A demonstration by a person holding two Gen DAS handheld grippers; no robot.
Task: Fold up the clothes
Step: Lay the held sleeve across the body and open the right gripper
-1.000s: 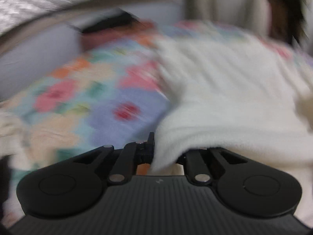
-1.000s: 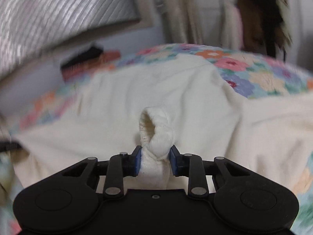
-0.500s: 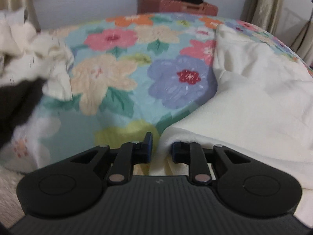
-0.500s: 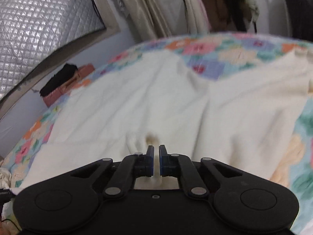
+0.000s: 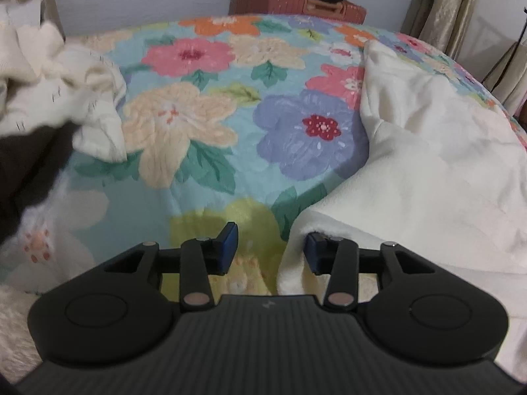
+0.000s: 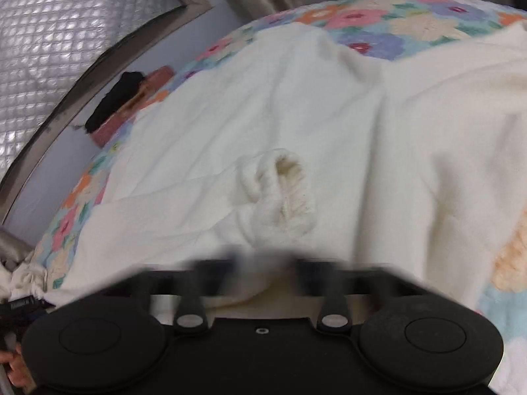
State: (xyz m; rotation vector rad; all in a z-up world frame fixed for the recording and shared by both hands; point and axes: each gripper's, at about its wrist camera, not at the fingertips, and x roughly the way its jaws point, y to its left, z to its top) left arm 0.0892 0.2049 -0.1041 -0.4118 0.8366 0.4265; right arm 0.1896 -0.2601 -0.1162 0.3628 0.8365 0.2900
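A cream sweater [image 6: 296, 105] lies spread on the floral bedspread [image 5: 204, 138]. In the left wrist view its edge [image 5: 428, 164] lies at the right and drapes beside the right finger. My left gripper [image 5: 268, 250] is open, with the cloth edge loose between the jaws. In the right wrist view the ribbed cuff [image 6: 283, 194] lies on the sweater just ahead of my right gripper [image 6: 263, 273], which is blurred, with its jaws wide apart and nothing in them.
A pile of cream and dark clothes [image 5: 49, 92] lies at the left of the bed. A reddish case with a black item [image 5: 296, 0] stands past the bed's far edge by the wall. Curtains [image 5: 461, 6] hang at the right. A quilted silver panel [image 6: 66, 26] is at the left.
Both grippers have opened and let go of the sweater. The sleeve cuff now lies on the sweater body. The left gripper came down to the bed.
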